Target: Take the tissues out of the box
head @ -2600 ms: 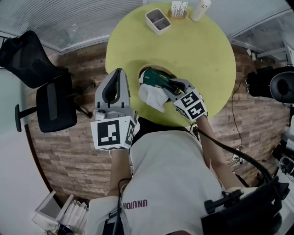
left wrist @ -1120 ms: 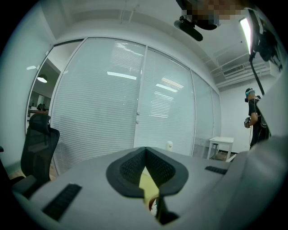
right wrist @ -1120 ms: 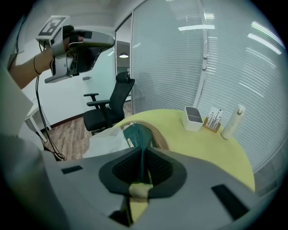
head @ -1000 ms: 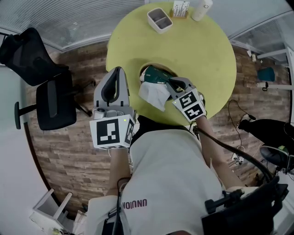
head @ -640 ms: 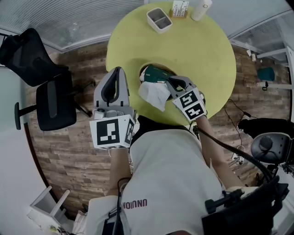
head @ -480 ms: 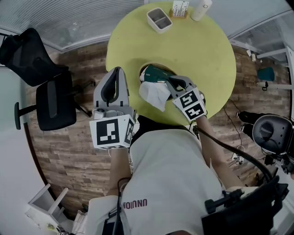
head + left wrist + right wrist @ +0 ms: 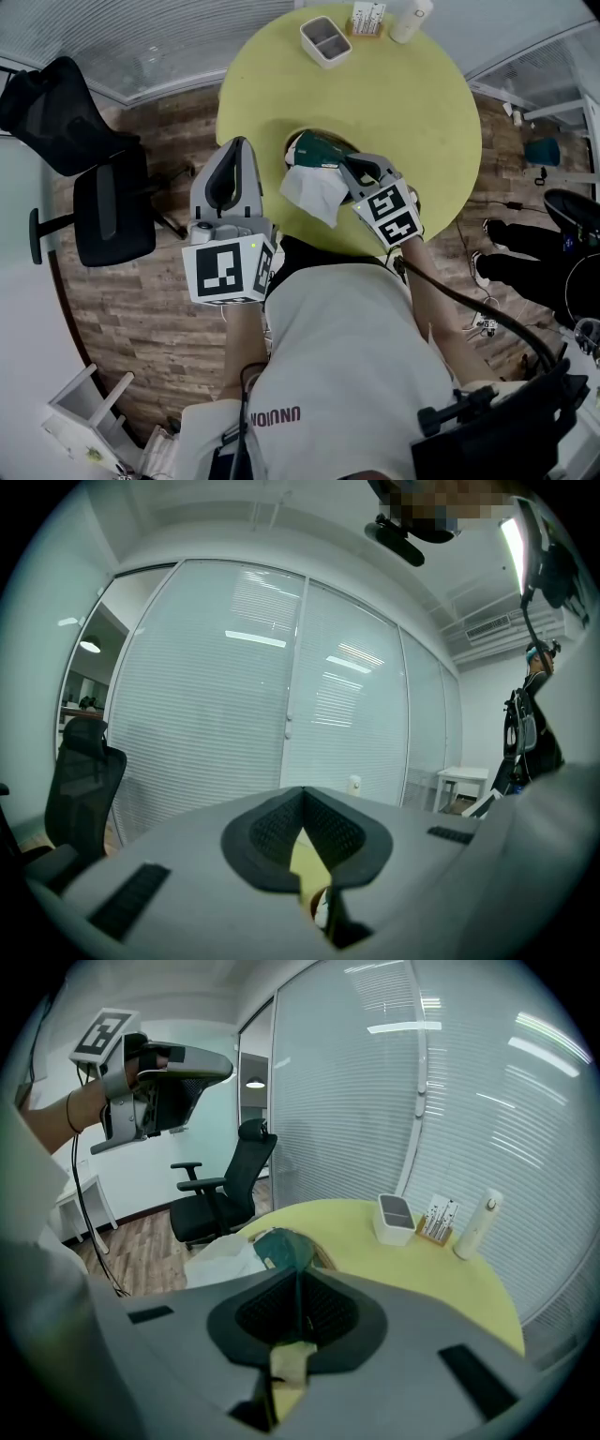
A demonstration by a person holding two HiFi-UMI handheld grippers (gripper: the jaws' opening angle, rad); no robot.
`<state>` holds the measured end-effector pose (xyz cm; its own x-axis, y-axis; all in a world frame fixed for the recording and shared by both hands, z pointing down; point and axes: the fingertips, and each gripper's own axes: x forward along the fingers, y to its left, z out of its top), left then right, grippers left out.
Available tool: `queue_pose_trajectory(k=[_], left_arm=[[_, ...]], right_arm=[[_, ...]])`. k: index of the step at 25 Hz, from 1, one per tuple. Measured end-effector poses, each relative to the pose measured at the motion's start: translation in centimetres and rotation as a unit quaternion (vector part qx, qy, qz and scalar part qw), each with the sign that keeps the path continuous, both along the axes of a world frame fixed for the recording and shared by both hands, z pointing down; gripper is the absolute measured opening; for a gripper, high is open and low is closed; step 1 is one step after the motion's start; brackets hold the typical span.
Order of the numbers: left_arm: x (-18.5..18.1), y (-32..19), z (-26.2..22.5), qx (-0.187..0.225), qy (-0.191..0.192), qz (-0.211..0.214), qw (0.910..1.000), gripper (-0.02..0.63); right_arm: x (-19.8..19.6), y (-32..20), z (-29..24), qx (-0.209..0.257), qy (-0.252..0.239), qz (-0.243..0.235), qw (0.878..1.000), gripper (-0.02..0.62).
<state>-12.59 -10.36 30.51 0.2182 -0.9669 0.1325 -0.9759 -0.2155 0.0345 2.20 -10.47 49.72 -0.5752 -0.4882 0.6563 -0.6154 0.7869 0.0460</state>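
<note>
R gripper (image 7: 349,172), jaws just closing to a pinch on the white tissue (image 7: 314,193) trailing from the green tissue box (image 7: 320,152) on the yellow table (image 7: 412,103); L gripper (image 7: 236,146) shut, empty, off-table: draw sheet out slowly, straight, w/o tearing.

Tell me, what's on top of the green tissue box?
A crumpled white tissue sticks out of the green tissue box at its top and spreads toward the yellow table's near edge. It covers the opening, so whether more tissues are inside cannot be seen.

Wood floor (image 7: 141,309), black chair (image 7: 112,220)
</note>
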Motion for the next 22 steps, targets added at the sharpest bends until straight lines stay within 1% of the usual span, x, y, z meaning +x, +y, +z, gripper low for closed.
queue_pose_trajectory(k=[22], left_arm=[[0.2, 0.2, -0.1, 0.004, 0.002, -0.002, 1.0000, 0.012]], right_arm=[[0.2, -0.4, -1.4, 0.016, -0.010, 0.001, 1.000, 0.035]])
